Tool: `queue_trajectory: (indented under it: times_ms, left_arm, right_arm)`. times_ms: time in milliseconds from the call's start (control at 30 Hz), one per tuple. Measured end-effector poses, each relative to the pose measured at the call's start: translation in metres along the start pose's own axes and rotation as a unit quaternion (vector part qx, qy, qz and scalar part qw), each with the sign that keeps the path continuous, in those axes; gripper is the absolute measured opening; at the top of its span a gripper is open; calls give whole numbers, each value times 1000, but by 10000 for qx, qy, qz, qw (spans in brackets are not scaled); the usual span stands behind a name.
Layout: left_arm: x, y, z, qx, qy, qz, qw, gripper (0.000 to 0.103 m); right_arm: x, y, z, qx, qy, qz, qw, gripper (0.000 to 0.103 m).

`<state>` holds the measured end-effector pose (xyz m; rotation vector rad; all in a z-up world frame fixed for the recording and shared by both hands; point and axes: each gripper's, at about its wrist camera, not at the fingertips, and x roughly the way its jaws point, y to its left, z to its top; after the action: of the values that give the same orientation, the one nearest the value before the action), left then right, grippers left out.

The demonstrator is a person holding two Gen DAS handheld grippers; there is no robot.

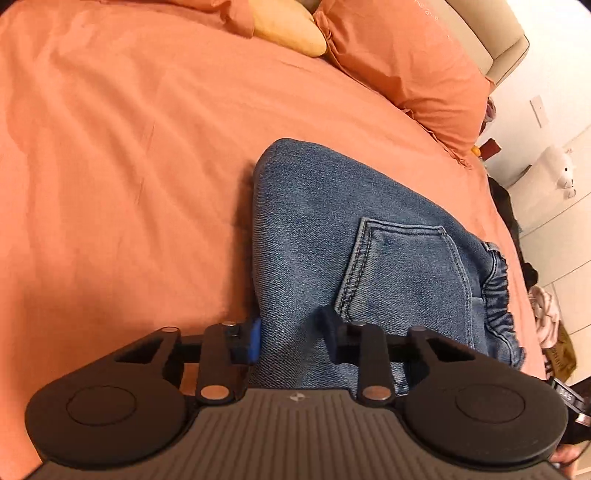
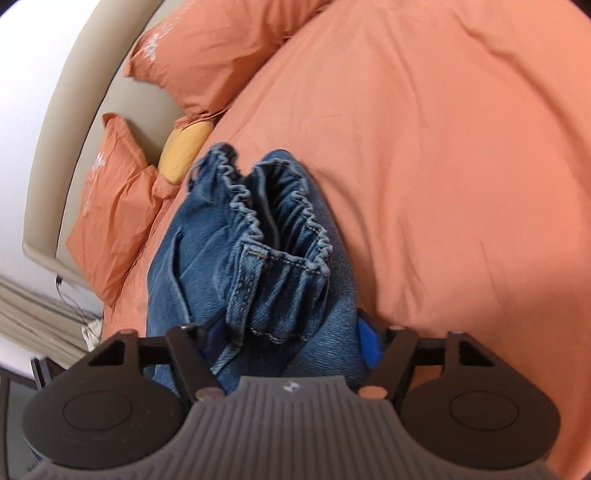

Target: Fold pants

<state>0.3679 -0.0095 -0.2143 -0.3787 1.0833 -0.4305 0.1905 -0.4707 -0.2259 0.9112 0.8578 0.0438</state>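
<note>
Blue denim pants (image 1: 332, 229) lie on the orange bed cover (image 1: 129, 147), folded lengthwise with a back pocket (image 1: 402, 266) facing up. My left gripper (image 1: 291, 336) is shut on a fold of the denim near the pocket, and its blue pad (image 1: 255, 339) sits against the cloth's left edge. In the right wrist view the pants (image 2: 192, 258) bunch up at the gathered elastic waistband (image 2: 280, 221). My right gripper (image 2: 291, 339) holds a thick bundle of that waist end, with its pads pressed against both sides.
Orange pillows (image 1: 406, 66) and a yellow cushion (image 1: 291, 26) lean on the beige headboard (image 1: 491, 40) at the far end. A white plush toy (image 1: 561, 173) and heaped clothes (image 1: 546, 314) lie beyond the bed's right edge. Bare orange cover (image 2: 461, 166) stretches wide beside the pants.
</note>
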Motion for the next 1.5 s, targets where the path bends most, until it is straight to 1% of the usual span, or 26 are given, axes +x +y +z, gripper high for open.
queue_trajectory:
  times_ms: [100, 167, 233, 367, 467, 533, 633, 700, 800, 933, 1100, 1200, 1367, 1500]
  left_arm:
    - [-7, -9, -2, 28, -118, 87, 9999, 29]
    - [-15, -15, -3, 49, -204, 106, 9997, 27]
    - [-27, -20, -5, 41, -289, 76, 9995, 26]
    - [-49, -27, -15, 73, -345, 168, 9992, 23]
    - [-65, -17, -26, -109, -376, 92, 9992, 23]
    - [-76, -7, -31, -245, -415, 55, 9988, 22]
    - [-96, 11, -36, -383, -491, 99, 9980, 22]
    - [-116, 22, -35, -416, -574, 112, 9974, 22]
    - [-153, 40, -32, -399, -755, 36, 9963, 22]
    - [-199, 59, -23, -176, -892, 330, 9953, 22]
    - [-254, 104, -14, -221, -1022, 426, 9936, 22]
    - [-278, 129, -5, -230, -1116, 514, 9922, 22]
    - [-295, 174, 11, -216, -1199, 655, 9904, 22]
    - [-292, 215, 12, -341, -1134, 705, 9905, 22]
  right_arm:
    - [-9, 10, 3, -214, 69, 86, 9997, 53]
    - [-14, 17, 5, -380, 122, 114, 9991, 51]
    - [-21, 25, 7, -488, 165, 149, 9986, 51]
    - [-35, 47, 3, -772, 376, 110, 9962, 49]
    - [-43, 64, -4, -943, 494, 84, 9943, 49]
    - [-47, 79, -11, -1071, 536, 129, 9927, 49]
    - [-45, 105, -26, -1279, 648, 212, 9894, 48]
    - [-41, 124, -38, -1403, 719, 312, 9870, 48]
    - [-33, 152, -58, -1460, 808, 518, 9846, 48]
    - [-16, 196, -92, -1607, 972, 861, 9784, 48]
    - [5, 248, -133, -1656, 1060, 1282, 9721, 48]
    - [22, 278, -154, -1705, 1117, 1480, 9677, 48]
    - [61, 320, -183, -1732, 1236, 1619, 9636, 47]
    - [93, 340, -202, -1830, 1373, 1566, 9608, 47]
